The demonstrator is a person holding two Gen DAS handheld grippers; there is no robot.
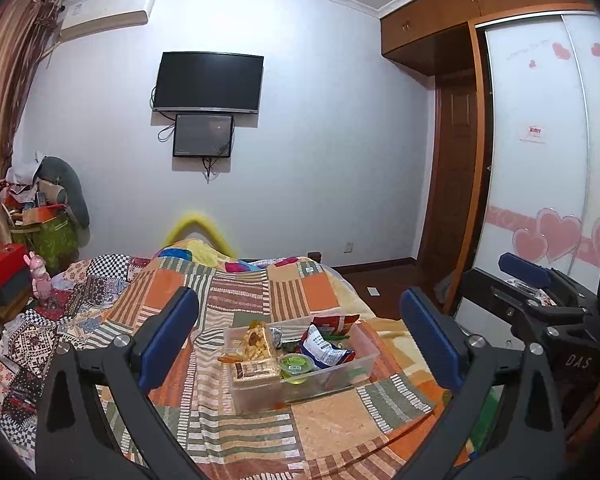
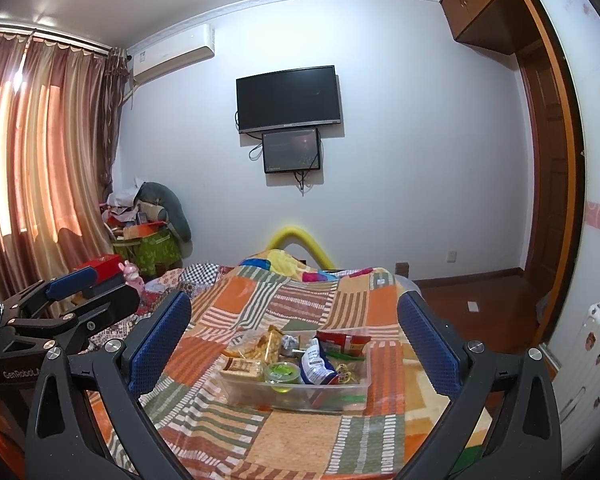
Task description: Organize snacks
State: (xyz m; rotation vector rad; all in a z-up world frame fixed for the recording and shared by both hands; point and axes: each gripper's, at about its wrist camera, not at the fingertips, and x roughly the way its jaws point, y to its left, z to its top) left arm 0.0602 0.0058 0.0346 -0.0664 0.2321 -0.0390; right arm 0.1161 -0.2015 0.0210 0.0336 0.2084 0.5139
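Two claws hover wide apart and empty above a bed (image 1: 236, 296) covered in a patchwork blanket. Between the spread blue pads of the left claw (image 1: 300, 340) sits a clear plastic bin (image 1: 340, 376), resting on the blanket and filled with snacks: a green jelly cup (image 1: 296, 363), a blue-and-white packet (image 1: 324, 350) and a cracker pack (image 1: 256, 371). The right claw (image 2: 294, 344) frames the same bin from just beside the left one.
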